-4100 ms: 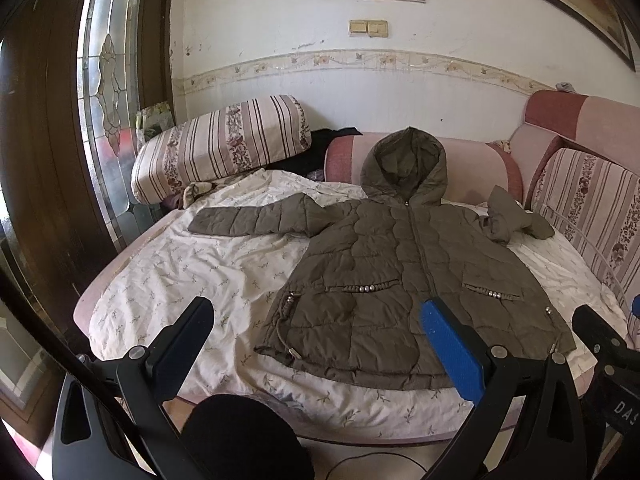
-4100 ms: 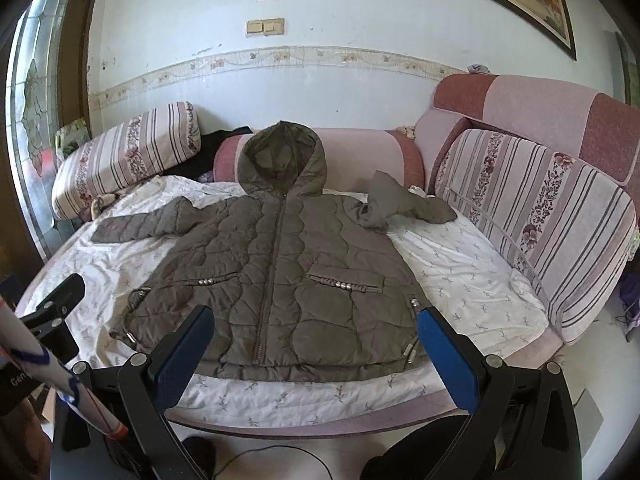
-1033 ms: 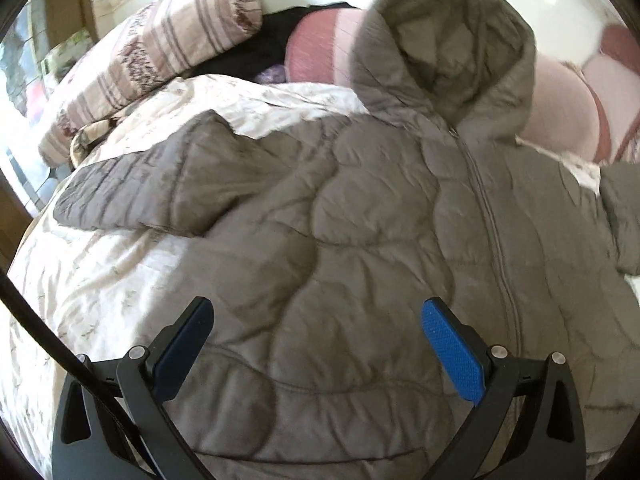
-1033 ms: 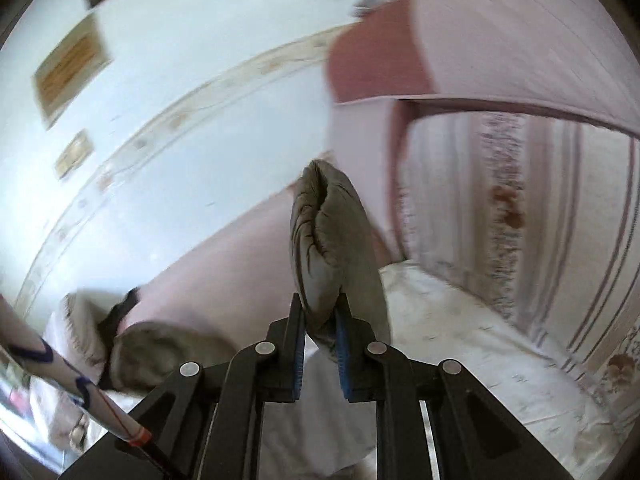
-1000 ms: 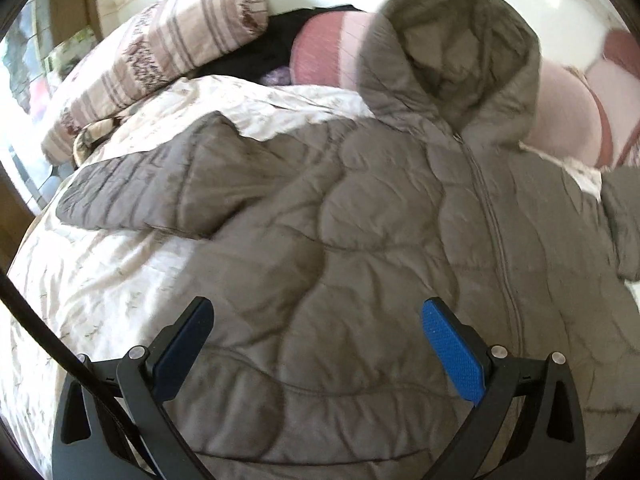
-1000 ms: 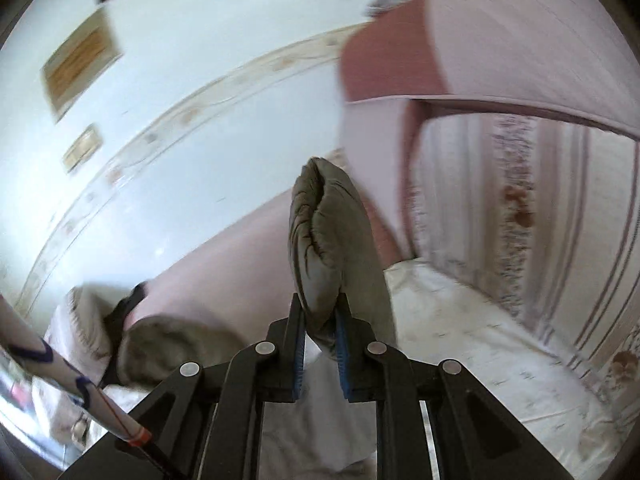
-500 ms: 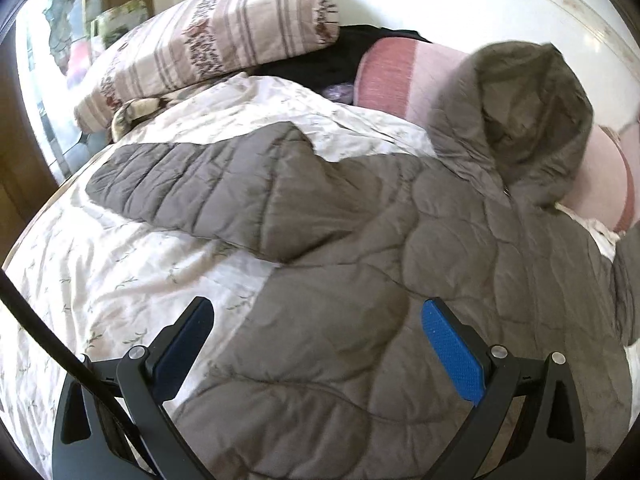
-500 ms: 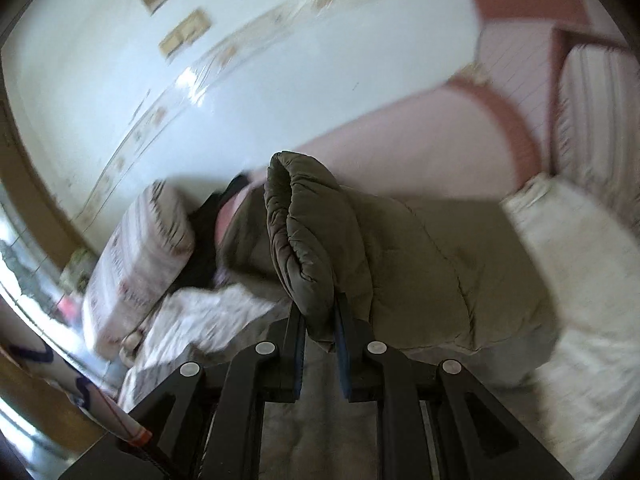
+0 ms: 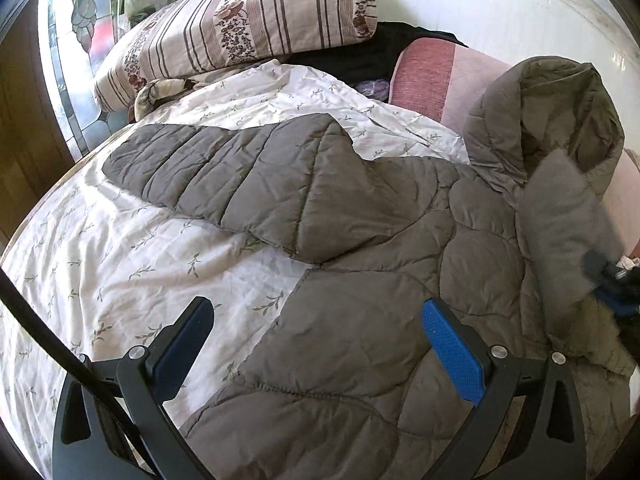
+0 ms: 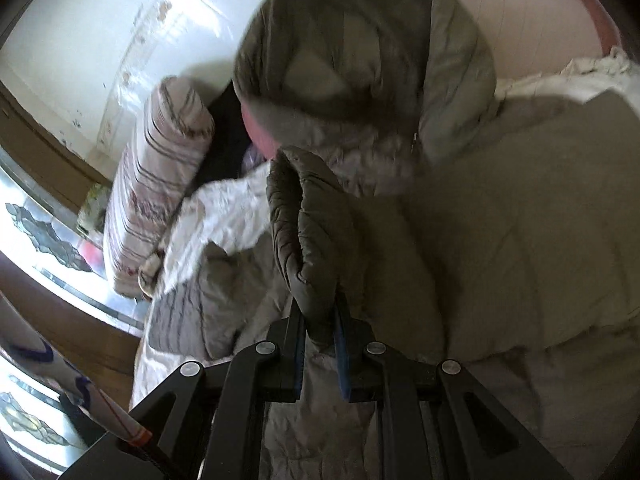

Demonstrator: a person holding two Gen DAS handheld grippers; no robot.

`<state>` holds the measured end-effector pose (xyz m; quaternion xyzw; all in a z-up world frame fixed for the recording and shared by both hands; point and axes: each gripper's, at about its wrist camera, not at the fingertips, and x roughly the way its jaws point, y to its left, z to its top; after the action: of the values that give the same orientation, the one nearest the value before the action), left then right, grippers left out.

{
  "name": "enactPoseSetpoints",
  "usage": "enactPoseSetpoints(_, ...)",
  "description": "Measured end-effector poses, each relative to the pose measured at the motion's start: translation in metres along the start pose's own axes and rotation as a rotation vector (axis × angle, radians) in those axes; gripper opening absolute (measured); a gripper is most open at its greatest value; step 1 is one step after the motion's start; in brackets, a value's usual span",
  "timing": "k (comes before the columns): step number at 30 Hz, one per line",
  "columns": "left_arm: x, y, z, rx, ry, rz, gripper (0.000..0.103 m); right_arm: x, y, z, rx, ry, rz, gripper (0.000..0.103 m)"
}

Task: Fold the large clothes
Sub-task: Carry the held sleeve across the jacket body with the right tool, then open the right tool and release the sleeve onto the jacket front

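Two tools: right tool (image 10: pixel 320 344) clamped on jacket (image 9: pixel 360 320) cuff, left tool (image 9: pixel 316 344) wide, empty; jacket looks puffy, light, slippery, so grab quilted sleeve end (image 9: pixel 132 160).

Jacket (image 9: pixel 360 240): grey quilted, spread across the centre and right of the frame
Sleeve (image 9: pixel 224 168): stretched toward the upper left over the bed sheet (image 9: pixel 120 264)
Hood (image 9: pixel 552 112): upper right, against a pink cushion (image 9: pixel 432 80)
Left tongs (image 9: pixel 316 340): wide apart, bottom of frame (nothing between them)
Striped pillow (image 9: pixel 240 28): top
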<state>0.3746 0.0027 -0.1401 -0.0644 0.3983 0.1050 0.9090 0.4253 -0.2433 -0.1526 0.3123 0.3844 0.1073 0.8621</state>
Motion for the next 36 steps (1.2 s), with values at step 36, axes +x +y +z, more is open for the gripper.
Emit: enactPoseSetpoints(36, 0.039, -0.046, -0.013, 0.157, 0.084, -0.01, 0.103, -0.047, -0.155, 0.023, -0.05, -0.103, -0.554, 0.047)
